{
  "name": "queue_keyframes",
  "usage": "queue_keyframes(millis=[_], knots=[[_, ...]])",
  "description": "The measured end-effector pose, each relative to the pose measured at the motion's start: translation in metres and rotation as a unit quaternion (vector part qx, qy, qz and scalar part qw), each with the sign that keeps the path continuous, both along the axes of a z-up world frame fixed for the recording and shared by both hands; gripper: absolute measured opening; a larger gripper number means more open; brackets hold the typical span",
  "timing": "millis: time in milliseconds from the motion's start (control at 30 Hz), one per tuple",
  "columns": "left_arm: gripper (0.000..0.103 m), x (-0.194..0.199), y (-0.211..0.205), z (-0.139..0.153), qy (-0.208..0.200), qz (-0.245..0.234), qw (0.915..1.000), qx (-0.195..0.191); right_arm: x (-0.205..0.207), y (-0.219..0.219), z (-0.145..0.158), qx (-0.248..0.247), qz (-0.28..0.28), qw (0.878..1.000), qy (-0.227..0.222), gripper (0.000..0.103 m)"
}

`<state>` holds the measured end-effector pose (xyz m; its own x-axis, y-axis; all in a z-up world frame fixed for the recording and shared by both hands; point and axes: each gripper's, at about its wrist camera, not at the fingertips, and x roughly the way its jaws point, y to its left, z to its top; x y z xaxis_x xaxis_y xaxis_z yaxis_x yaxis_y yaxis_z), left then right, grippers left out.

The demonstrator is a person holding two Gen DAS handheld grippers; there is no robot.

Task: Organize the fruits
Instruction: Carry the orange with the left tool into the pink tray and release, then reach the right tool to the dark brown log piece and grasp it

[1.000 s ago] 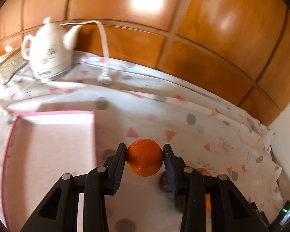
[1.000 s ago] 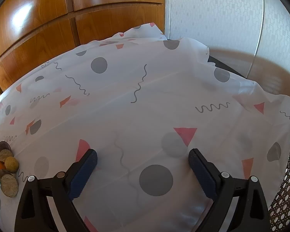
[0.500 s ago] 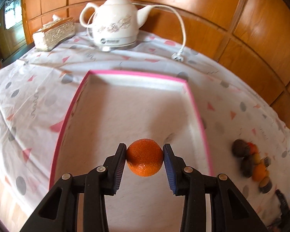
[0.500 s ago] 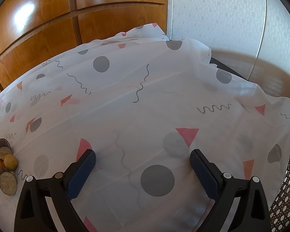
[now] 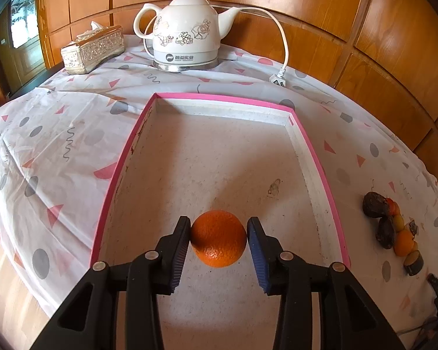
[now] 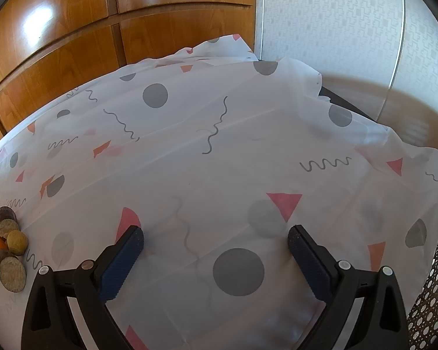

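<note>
My left gripper is shut on an orange and holds it above the near part of a pink-rimmed tray, whose floor is bare. A small pile of fruits, dark and orange, lies on the tablecloth to the right of the tray. The pile also shows at the left edge of the right wrist view. My right gripper is open and empty, low over the patterned tablecloth.
A white electric kettle with its cord and plug stands behind the tray. A silver tissue box sits at the back left. Wood panelling runs behind the table. A woven chair back is at the right.
My left gripper has carried the orange left from beside the fruit pile to over the tray, now lower and closer over it. The right gripper has barely moved.
</note>
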<state>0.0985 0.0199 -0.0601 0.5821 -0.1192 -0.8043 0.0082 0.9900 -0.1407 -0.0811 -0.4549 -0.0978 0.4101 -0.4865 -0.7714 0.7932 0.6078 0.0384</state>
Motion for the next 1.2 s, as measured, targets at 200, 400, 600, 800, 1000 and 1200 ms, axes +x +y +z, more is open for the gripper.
queue_keyframes(millis=[200, 400, 600, 800, 1000, 1200], knots=[[0.051, -0.008, 0.003, 0.006, -0.013, 0.004, 0.9999, -0.005, 0.0, 0.002, 0.0, 0.001, 0.005, 1.0, 0.001, 0.103], [0.063, -0.02, 0.008, 0.02, -0.038, 0.009, 0.9992, -0.012, 0.0, 0.003, -0.001, 0.001, 0.006, 1.0, 0.001, 0.103], [0.071, -0.035, 0.015, 0.031, -0.049, 0.019, 0.9984, -0.023, 0.001, 0.004, -0.001, 0.0, 0.009, 1.0, 0.003, 0.103], [0.079, -0.05, 0.02, 0.041, -0.075, 0.022, 0.9969, -0.007, 0.004, 0.0, 0.006, 0.02, 0.031, 0.999, 0.02, 0.095], [0.081, -0.06, 0.02, 0.044, -0.087, 0.011, 0.9962, 0.003, 0.01, 0.019, 0.028, 0.029, 0.09, 0.995, -0.018, 0.083], [0.081, -0.063, 0.021, 0.041, -0.078, 0.008, 0.9969, -0.002, 0.037, 0.059, 0.042, 0.056, 0.211, 0.975, -0.04, 0.062]])
